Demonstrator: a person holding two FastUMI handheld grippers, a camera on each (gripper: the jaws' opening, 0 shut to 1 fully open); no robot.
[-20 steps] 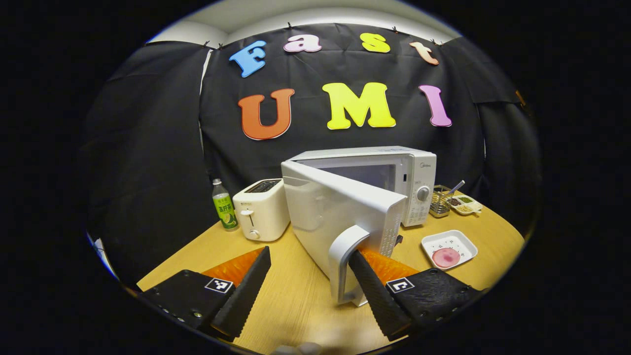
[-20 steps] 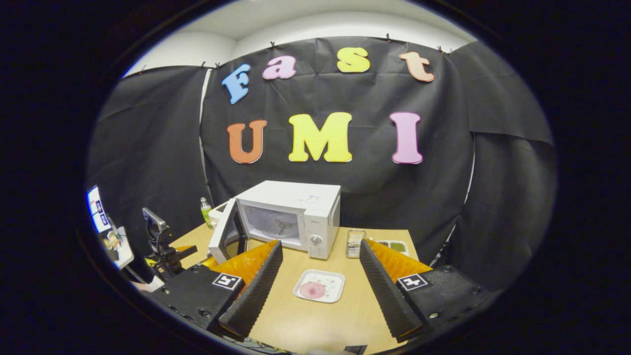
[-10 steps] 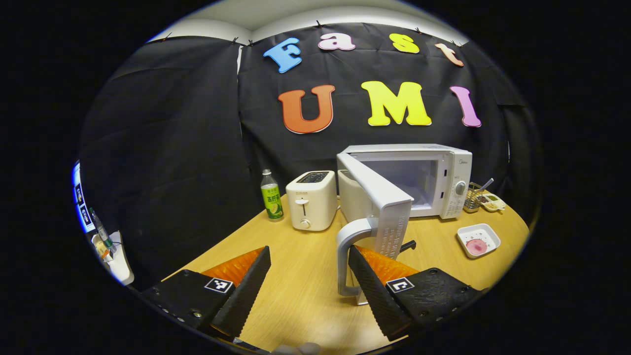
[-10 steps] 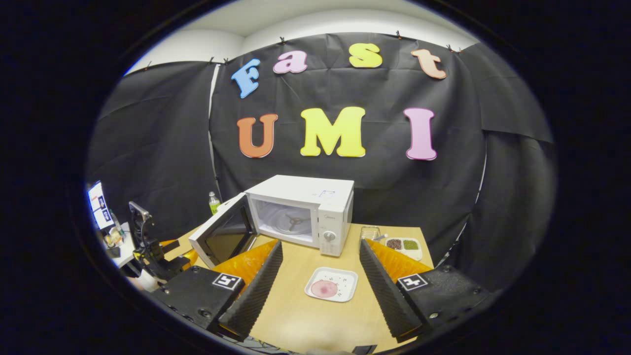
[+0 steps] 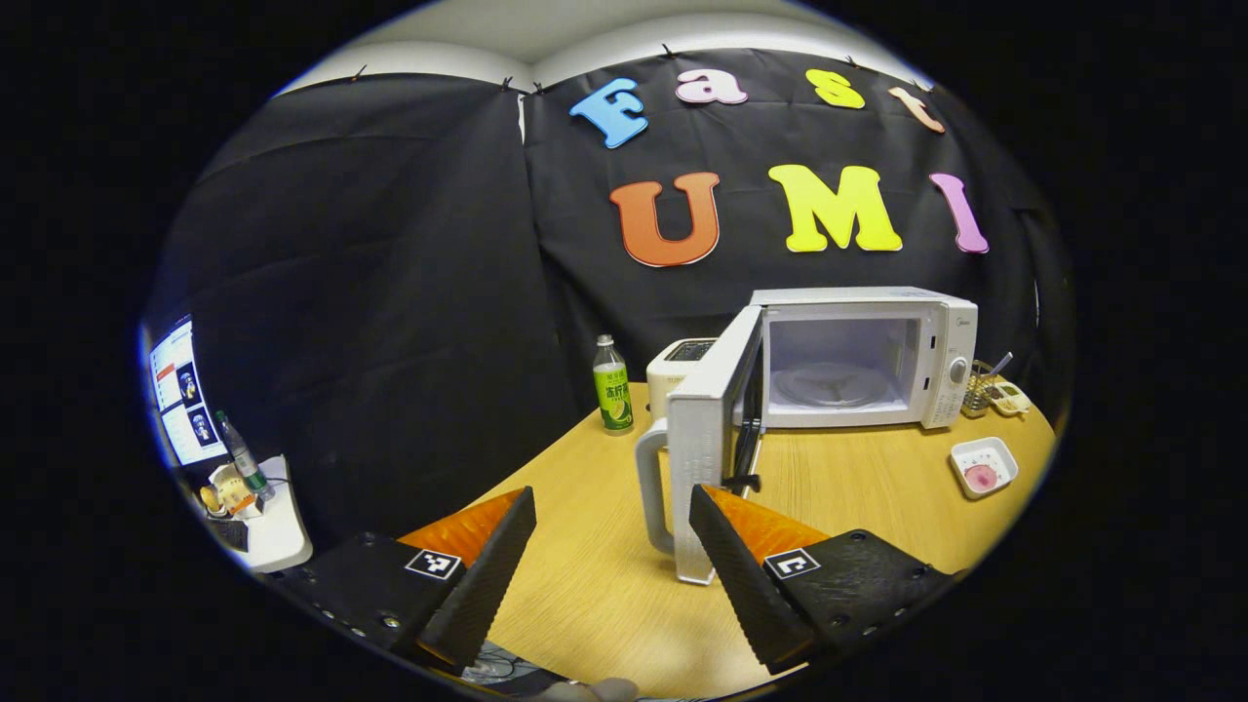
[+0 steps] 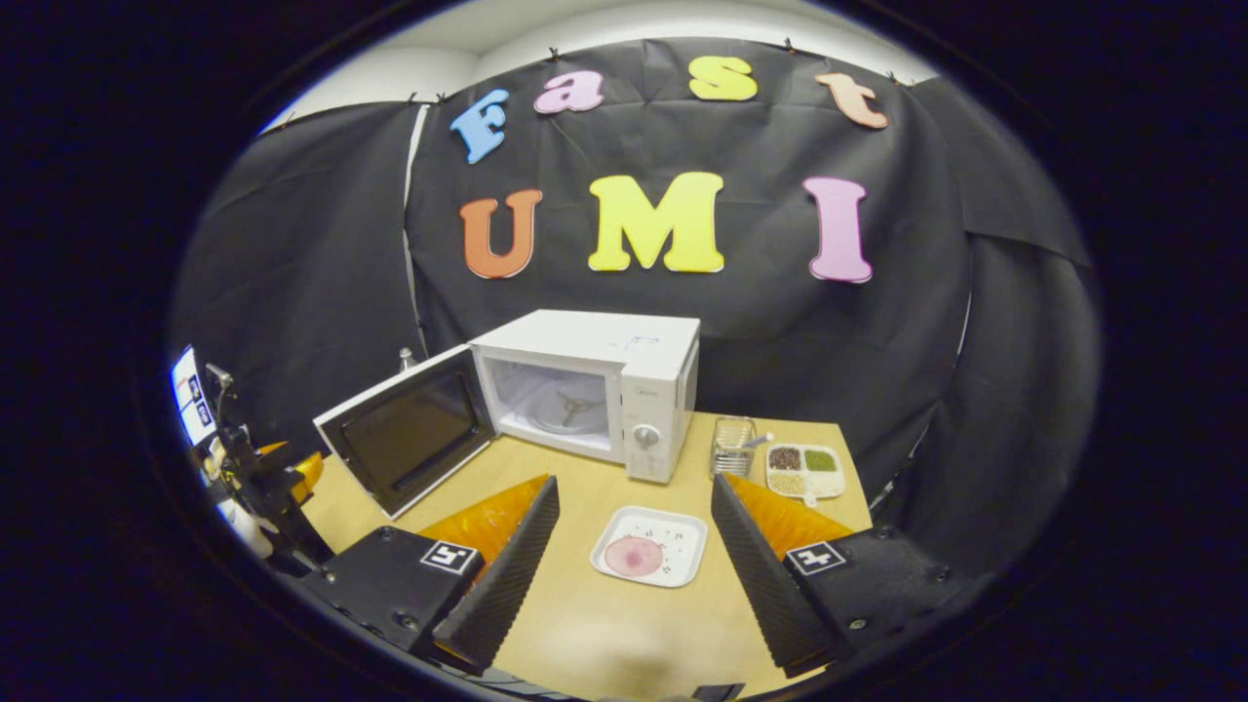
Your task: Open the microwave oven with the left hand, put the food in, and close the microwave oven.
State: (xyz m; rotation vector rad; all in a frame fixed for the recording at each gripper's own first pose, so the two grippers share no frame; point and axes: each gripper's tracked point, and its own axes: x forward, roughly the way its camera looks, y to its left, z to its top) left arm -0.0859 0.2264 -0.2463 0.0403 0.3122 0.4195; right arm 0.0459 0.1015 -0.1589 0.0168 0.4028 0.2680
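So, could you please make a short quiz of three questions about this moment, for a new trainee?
1. True or false: the microwave oven's door is open.
2. What lies on the white square plate between the right claw's fingers?
A. a pink round piece of food
B. a spoon
C. nothing
3. Fill the gap: in the left gripper view, the door handle stands between the open fingers of the left ____.

Key:
1. True: the cavity with its turntable is in sight.
2. A: the pink food lies on the plate, and the claw is open and not gripping it.
3. claw
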